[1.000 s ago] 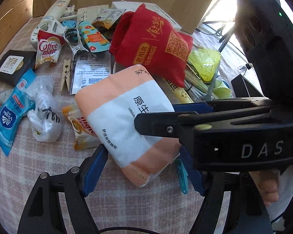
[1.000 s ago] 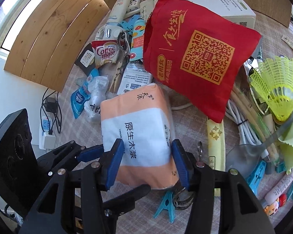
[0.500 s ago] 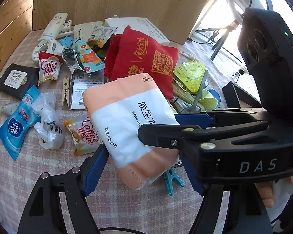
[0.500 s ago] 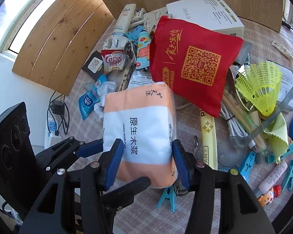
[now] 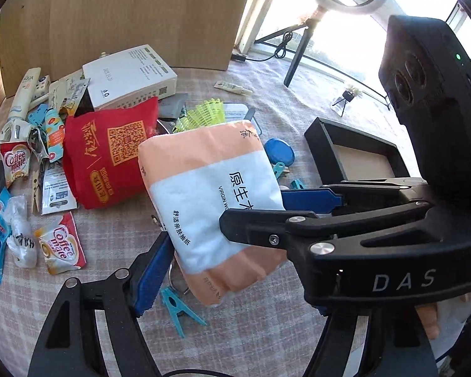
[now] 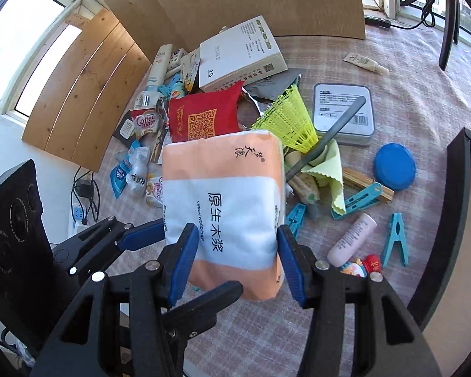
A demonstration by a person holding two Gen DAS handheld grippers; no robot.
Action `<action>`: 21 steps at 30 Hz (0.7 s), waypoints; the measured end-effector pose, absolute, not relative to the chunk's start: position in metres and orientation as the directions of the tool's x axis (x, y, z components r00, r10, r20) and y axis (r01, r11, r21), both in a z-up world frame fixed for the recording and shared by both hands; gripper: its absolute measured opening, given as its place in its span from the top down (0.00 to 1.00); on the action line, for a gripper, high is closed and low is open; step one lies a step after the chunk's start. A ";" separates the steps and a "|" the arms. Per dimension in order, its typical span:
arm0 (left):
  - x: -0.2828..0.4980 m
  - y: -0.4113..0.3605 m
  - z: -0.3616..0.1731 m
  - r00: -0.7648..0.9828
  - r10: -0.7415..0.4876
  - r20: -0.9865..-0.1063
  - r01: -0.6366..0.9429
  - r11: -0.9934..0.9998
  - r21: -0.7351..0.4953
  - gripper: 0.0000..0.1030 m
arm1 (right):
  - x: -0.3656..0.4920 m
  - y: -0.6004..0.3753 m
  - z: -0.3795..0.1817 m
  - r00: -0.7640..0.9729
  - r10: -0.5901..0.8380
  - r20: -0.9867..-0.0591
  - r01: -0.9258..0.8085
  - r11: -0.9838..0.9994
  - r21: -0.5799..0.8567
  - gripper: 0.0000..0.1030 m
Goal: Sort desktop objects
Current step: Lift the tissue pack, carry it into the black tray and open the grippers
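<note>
An orange and white tissue pack (image 6: 226, 201) hangs above the table, clamped between the blue pads of my right gripper (image 6: 235, 260). The pack also shows in the left wrist view (image 5: 210, 201). My left gripper (image 5: 226, 251) is around the same pack from the side; its left pad (image 5: 147, 276) stands a little off the pack and its right finger is hidden behind the right gripper, so its grip is unclear. A black tray (image 5: 354, 154) lies to the right.
The checked tablecloth holds a red pouch (image 5: 110, 150), a white box (image 5: 128, 75), Coffee mate sachets (image 5: 59, 245), a yellow shuttlecock (image 6: 289, 122), a grey tin (image 6: 342, 110), a blue lid (image 6: 394, 166), blue clothes pegs (image 5: 175, 308) and a pink tube (image 6: 351, 238).
Both grippers rose with the tissue pack and swung right. The pack now hangs high above the table, and the black tray has come into view.
</note>
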State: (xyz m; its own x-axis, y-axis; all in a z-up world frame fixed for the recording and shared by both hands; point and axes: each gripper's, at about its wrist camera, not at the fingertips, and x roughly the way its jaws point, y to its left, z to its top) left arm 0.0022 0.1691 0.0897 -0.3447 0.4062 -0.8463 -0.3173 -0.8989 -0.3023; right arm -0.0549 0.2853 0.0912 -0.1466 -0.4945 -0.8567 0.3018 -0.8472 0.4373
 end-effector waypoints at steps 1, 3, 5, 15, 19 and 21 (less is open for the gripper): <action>0.004 0.177 0.092 -0.344 0.413 -0.844 -0.326 -0.895 -0.305 0.30 | -0.053 0.293 0.094 -0.153 -0.492 -0.857 0.299 -0.850 0.434 0.50; 0.008 0.193 0.097 -0.340 0.427 -0.838 -0.349 -0.885 -0.309 0.30 | -0.047 0.309 0.099 -0.172 -0.479 -0.861 0.294 -0.859 0.419 0.50; 0.010 0.213 0.102 -0.331 0.444 -0.832 -0.377 -0.871 -0.315 0.30 | -0.040 0.328 0.105 -0.190 -0.460 -0.867 0.285 -0.871 0.400 0.50; 0.037 0.358 0.112 -0.215 0.550 -0.807 -0.573 -0.740 -0.352 0.30 | 0.008 0.472 0.122 -0.287 -0.340 -0.896 0.099 -0.941 0.325 0.50; 0.052 0.412 0.112 -0.161 0.566 -0.809 -0.639 -0.684 -0.351 0.30 | 0.029 0.528 0.123 -0.302 -0.298 -0.906 0.020 -0.952 0.307 0.50; 0.059 0.432 0.112 -0.153 0.559 -0.815 -0.662 -0.670 -0.335 0.31 | 0.037 0.551 0.125 -0.317 -0.260 -0.912 -0.018 -0.960 0.280 0.50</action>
